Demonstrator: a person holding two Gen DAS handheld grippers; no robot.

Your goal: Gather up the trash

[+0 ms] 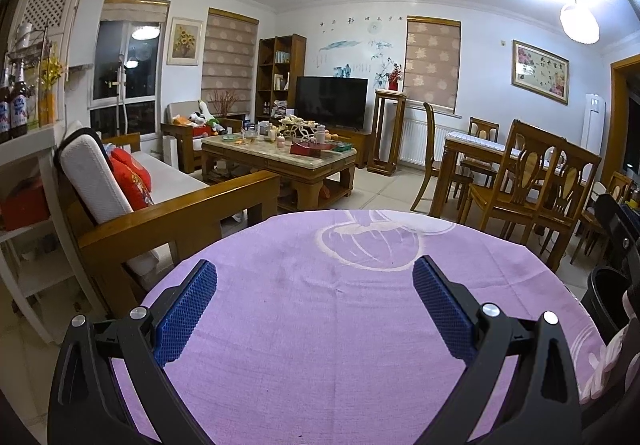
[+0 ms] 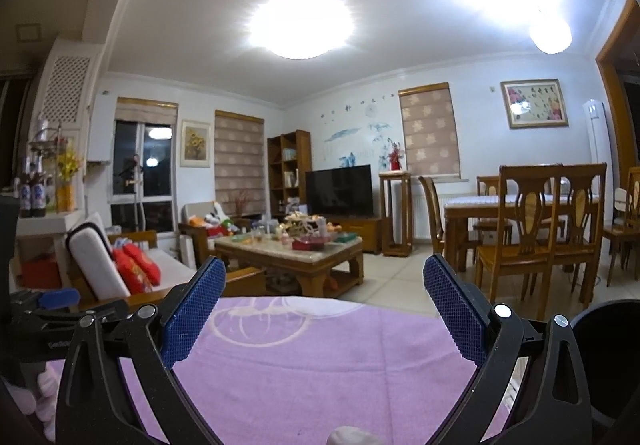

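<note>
Fingers of your left gripper [image 1: 314,285] stand wide apart with nothing between the blue pads, above the purple cloth [image 1: 320,345]. Your right gripper [image 2: 324,285] is likewise spread and holds nothing, over the same cloth. No trash can be made out on the cloth; a black bin [image 2: 608,357] sits just beside your right gripper, at the cloth's right edge.

left hand-held gripper [image 1: 315,281] spread wide, above purple tablecloth [image 1: 320,325]
</note>
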